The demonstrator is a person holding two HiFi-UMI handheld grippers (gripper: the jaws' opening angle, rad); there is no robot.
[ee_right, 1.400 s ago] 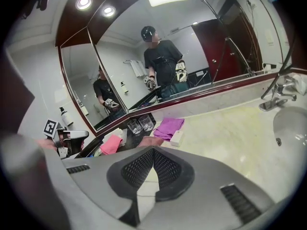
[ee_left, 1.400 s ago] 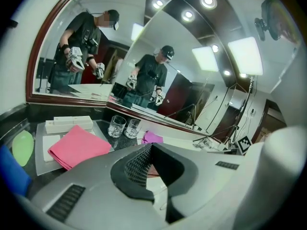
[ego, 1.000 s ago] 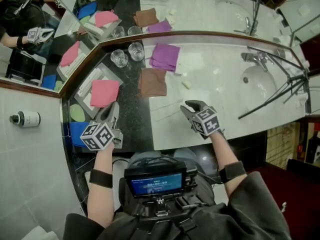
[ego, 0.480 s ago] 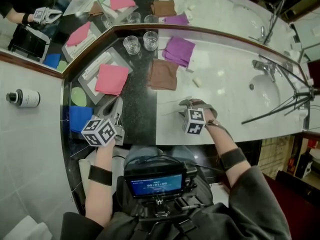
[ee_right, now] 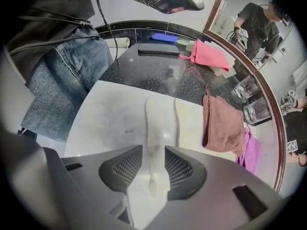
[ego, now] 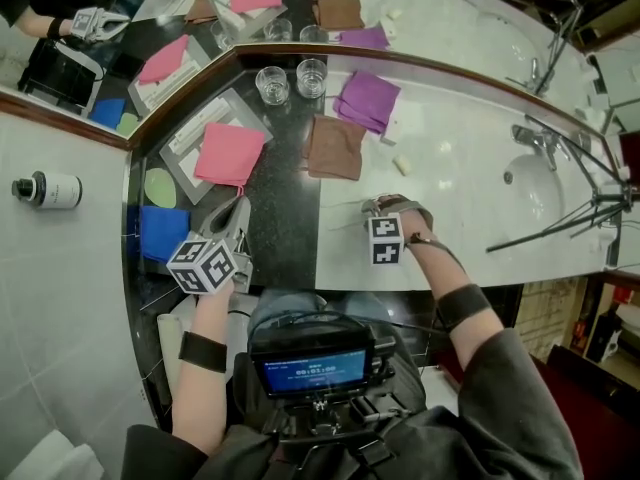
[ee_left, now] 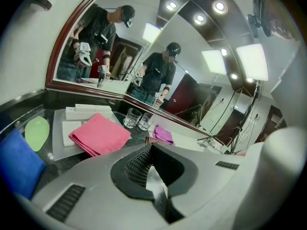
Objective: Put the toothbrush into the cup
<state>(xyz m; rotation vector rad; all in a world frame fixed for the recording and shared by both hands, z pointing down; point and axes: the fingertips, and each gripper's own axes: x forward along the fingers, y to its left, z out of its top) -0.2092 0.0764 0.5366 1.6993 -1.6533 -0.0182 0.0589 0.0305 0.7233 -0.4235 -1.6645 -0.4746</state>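
One second on, right claw [ee_right: 153, 151] has dropped, jaws closing astride toothbrush [ee_right: 152, 181].

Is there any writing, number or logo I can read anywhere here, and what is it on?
Nothing reads clearly.
Chest screen: a row of digits, too blurred to read.
Left cube and right cube: black-and-white square patterns, no words.
Bottle: label too small.
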